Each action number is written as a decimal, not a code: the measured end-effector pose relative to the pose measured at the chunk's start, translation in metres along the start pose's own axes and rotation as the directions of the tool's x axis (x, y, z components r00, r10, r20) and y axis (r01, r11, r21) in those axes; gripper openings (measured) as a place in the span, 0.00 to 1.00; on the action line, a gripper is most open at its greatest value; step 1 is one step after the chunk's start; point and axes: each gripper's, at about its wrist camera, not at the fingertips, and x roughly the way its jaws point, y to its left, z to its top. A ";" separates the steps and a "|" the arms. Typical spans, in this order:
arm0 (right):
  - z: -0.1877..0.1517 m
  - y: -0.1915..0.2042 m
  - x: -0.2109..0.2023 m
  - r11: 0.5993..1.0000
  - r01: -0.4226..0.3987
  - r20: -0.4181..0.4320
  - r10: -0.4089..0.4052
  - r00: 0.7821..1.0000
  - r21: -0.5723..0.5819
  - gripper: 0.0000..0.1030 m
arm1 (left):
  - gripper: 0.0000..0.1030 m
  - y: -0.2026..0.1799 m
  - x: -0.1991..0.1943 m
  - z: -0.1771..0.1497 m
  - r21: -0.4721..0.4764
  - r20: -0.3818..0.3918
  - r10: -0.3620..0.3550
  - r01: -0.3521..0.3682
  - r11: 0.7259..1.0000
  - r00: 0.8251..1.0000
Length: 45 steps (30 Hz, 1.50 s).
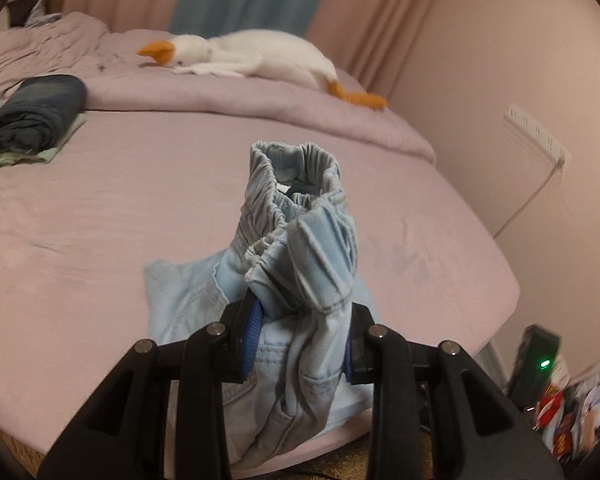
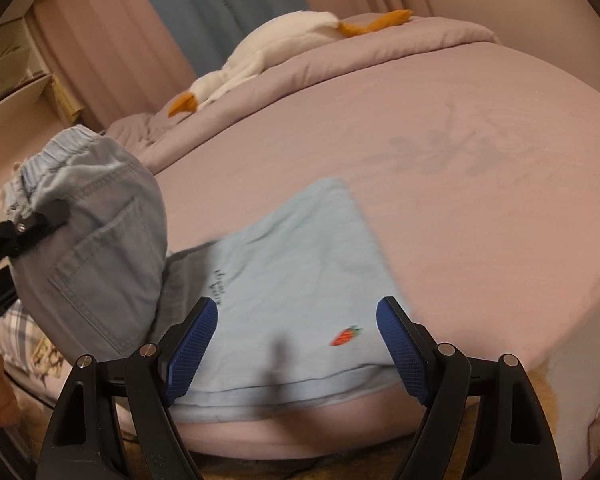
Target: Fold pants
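Left gripper point(image 1: 300, 344) jaws clamp the bunched pants point(image 1: 300, 240); right gripper point(image 2: 296, 344) jaws gape wide, empty, goose plush point(image 2: 260, 52) at twelve o'clock.

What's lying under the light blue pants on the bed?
Only the pink bedsheet shows around the light blue pants. Whatever lies directly beneath them is covered by the fabric.

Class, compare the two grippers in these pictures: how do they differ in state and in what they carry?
The left gripper is shut on the waistband end of the light blue pants, lifting it off the bed; the right gripper is open and holds nothing. The left's blue pads are partly covered by denim; the right's pads show fully. Both have black fingers and blue pads.
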 end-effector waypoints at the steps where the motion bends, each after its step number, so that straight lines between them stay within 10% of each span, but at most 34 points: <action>1: 0.000 -0.004 0.000 1.000 0.003 0.000 -0.003 1.000 0.011 0.79 | 0.30 -0.003 0.007 -0.001 0.010 -0.018 -0.002 0.002 1.000 1.000; 10: -0.004 -0.026 0.001 0.997 0.021 -0.020 -0.019 1.000 0.068 0.79 | 0.34 -0.014 0.069 -0.016 0.027 -0.169 -0.048 0.054 0.998 0.984; 17: -0.006 -0.033 -0.003 0.995 0.036 -0.023 -0.034 0.999 0.089 0.79 | 0.53 -0.018 0.090 -0.032 -0.027 -0.323 -0.177 0.179 0.984 0.930; 22: -0.003 -0.035 -0.009 0.994 0.056 -0.006 -0.056 0.998 0.095 0.79 | 0.79 -0.006 0.046 -0.025 -0.027 -0.229 -0.190 0.189 0.982 0.955; 28: 0.005 -0.022 -0.016 0.998 0.018 0.037 -0.020 0.999 0.064 0.79 | 0.82 0.042 0.009 -0.030 -0.019 -0.122 -0.010 0.007 1.000 0.993; 32: 0.010 -0.006 -0.004 0.999 -0.032 0.014 0.031 0.999 0.035 0.79 | 0.81 0.072 0.016 -0.049 -0.056 -0.181 0.093 -0.105 0.993 0.979; 36: 0.012 0.014 0.022 0.994 -0.106 -0.055 0.105 0.993 -0.008 0.64 | 0.81 0.093 0.023 -0.072 -0.101 -0.248 0.095 -0.123 0.987 0.964; 39: 0.008 0.025 0.046 0.997 -0.021 -0.109 0.013 0.994 -0.074 0.21 | 0.80 0.099 0.024 -0.082 -0.105 -0.279 0.098 -0.132 0.986 0.955; 45: 0.005 0.003 0.019 1.000 -0.029 -0.048 0.029 0.998 0.003 0.16 | 0.82 0.104 0.029 -0.086 -0.119 -0.303 0.055 -0.095 0.988 0.951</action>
